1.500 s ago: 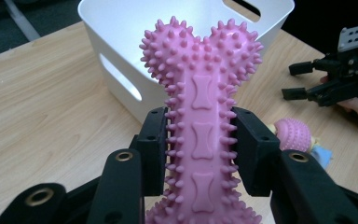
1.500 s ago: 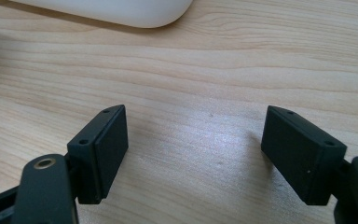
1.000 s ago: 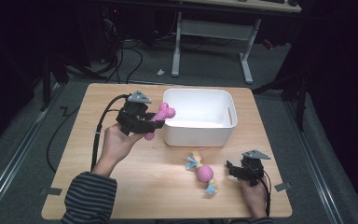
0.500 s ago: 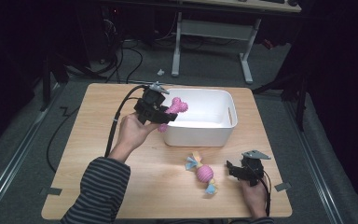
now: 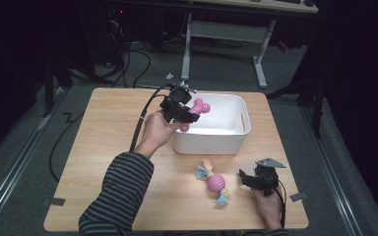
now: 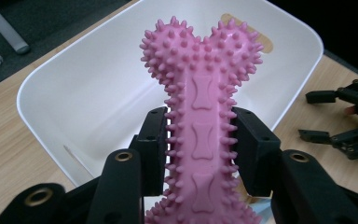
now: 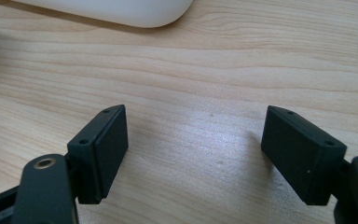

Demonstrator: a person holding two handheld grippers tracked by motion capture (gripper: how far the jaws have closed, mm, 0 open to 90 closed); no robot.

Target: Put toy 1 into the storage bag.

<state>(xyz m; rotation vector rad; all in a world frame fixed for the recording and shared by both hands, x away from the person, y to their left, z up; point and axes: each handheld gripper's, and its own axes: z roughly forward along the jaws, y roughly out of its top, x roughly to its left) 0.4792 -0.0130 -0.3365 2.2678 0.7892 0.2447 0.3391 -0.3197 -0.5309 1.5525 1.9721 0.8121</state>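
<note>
High view, left claw (image 5: 191,114): clamped on the pink spiky bone toy (image 5: 197,109), held over the white bin (image 5: 231,140)
Right claw (image 5: 248,177): jaws apart, holding nothing, low over the tabletop (image 5: 103,142)

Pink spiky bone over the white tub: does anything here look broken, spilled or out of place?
Nothing stands out. The pink spiky bone looks whole, clamped in the left hand-held gripper above the white tub. A candy-shaped toy lies flat on the table.
</note>
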